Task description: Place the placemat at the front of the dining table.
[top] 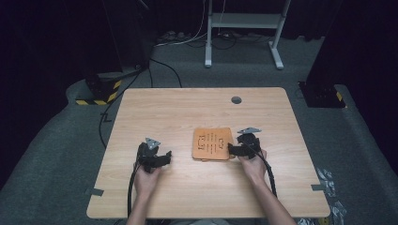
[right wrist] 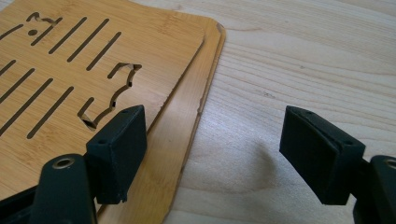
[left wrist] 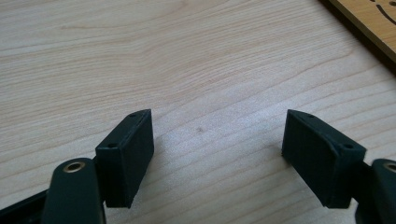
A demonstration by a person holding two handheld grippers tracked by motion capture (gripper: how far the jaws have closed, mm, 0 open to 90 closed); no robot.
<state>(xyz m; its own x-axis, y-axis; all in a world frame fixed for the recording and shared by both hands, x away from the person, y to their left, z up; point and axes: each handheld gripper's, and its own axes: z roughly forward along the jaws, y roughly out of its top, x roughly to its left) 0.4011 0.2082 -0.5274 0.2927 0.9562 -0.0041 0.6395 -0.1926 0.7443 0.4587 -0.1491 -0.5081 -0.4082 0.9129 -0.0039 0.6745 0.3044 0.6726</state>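
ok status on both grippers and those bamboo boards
Left gripper open over bare table. Right gripper open at edge of the two stacked slotted bamboo boards. Nothing in the way.

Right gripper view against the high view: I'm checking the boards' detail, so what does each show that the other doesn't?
The right gripper view alone shows the top board slightly offset on a lower board, with clean cut-out slots. The high view alone shows the left gripper, both hands and the table's edges. Both show the right gripper open at the boards' edge.
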